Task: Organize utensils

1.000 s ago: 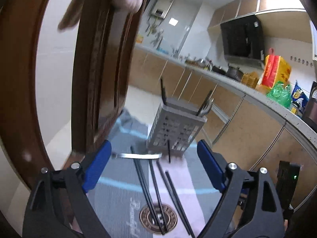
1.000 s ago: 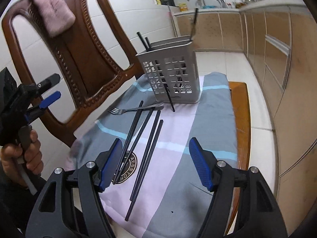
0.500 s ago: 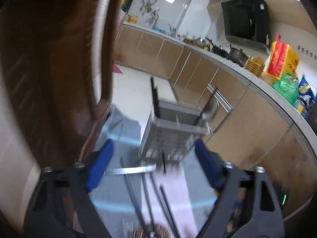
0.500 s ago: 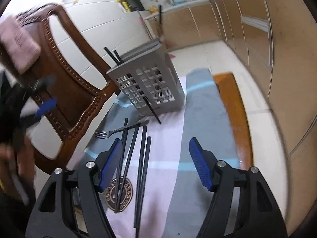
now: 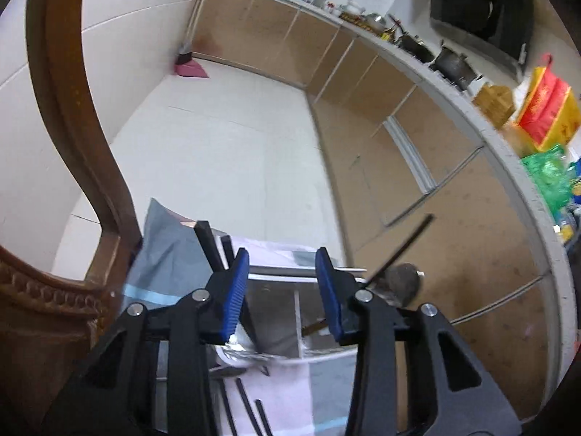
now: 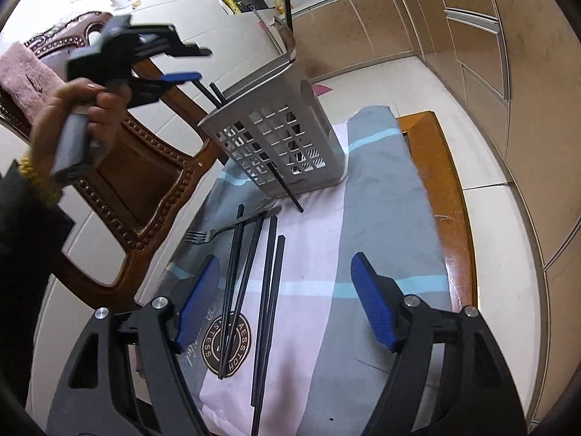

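Left: the left hand holds the left gripper above the perforated grey plastic utensil caddy, jaws closing with nothing between them. Centre: a silver metal fork and four black chopsticks lie on the striped grey-and-pink cloth before the caddy; a fifth leans against its front. Right: the right gripper hovers over the chopsticks, jaws opening, empty.

Chair back crowding caddy on left, cloth clear on right
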{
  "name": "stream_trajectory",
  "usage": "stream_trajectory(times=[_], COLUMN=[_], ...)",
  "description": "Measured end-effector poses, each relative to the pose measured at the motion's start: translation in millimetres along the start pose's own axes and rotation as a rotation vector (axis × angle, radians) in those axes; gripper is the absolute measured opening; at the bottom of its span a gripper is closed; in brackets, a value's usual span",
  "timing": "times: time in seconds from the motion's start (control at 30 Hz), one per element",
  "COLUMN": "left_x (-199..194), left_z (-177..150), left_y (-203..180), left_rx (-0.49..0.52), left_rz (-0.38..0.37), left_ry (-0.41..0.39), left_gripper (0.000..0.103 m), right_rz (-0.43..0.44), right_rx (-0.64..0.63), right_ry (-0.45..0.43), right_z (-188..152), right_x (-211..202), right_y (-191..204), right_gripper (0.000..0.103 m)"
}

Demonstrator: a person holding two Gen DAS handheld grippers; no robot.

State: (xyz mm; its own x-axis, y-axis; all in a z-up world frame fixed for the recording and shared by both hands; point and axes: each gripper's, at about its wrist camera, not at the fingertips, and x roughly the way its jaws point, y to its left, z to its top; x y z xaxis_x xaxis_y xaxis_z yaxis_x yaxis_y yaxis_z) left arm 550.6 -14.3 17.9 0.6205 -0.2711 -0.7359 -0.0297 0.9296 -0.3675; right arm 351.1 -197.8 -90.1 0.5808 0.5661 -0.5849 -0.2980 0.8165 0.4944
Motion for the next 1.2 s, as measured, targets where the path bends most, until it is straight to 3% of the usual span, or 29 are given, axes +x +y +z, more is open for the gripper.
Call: stream_trajectory(times=[0.23, 0.3, 0.53, 0.73, 0.9, 0.97, 1.07, 1.2], left_x=[14.7, 15.9, 21.5, 3.5, 13.1, 18.8, 29.8, 44.7], left_z=[-0.8, -0.8, 3.7, 39.0, 79.6, 82.7, 93.2, 91.8], left_y=[2.4, -2.7, -36.6, -54.0, -63.6, -62.8, -52.1, -48.4], left_rx=[-0.044, -0.045, 0.032, 0.144, 0.452, 0.562, 0.602, 0.629], left_rz=[0.124, 0.149, 0.323, 0.273, 0.287, 0.326, 0.312, 0.178], left_ry=[-0.007, -0.003, -0.005, 0.024, 0.315, 0.390, 0.474, 0.585], left_gripper=[0.039, 0.047, 0.062, 0.062, 0.060, 0.047, 0.035, 0.035], right_rz=[0.035, 0.044, 0.066, 0.076, 0.084, 0.084, 0.088, 0.086], right_rx=[0.034, 0.035, 0.041, 0.037, 0.052, 0.056, 0.066, 0.071], right_ry=[-0.007, -0.008, -0.009, -0.004, 0.004, 0.007, 0.016, 0.036], right_z=[1.2, 1.1, 1.1, -0.9, -2.1, -2.4, -3.2, -4.7], right_x=[-8.2, -9.5, -13.4, -17.2, -21.9, -22.7, -22.7, -19.7], right_y=[-5.7, -5.5, -5.6, -5.6, -11.8, -13.8, -16.4, -18.1], right_gripper=[0.073, 0.073, 0.073, 0.073, 0.073, 0.073, 0.073, 0.073])
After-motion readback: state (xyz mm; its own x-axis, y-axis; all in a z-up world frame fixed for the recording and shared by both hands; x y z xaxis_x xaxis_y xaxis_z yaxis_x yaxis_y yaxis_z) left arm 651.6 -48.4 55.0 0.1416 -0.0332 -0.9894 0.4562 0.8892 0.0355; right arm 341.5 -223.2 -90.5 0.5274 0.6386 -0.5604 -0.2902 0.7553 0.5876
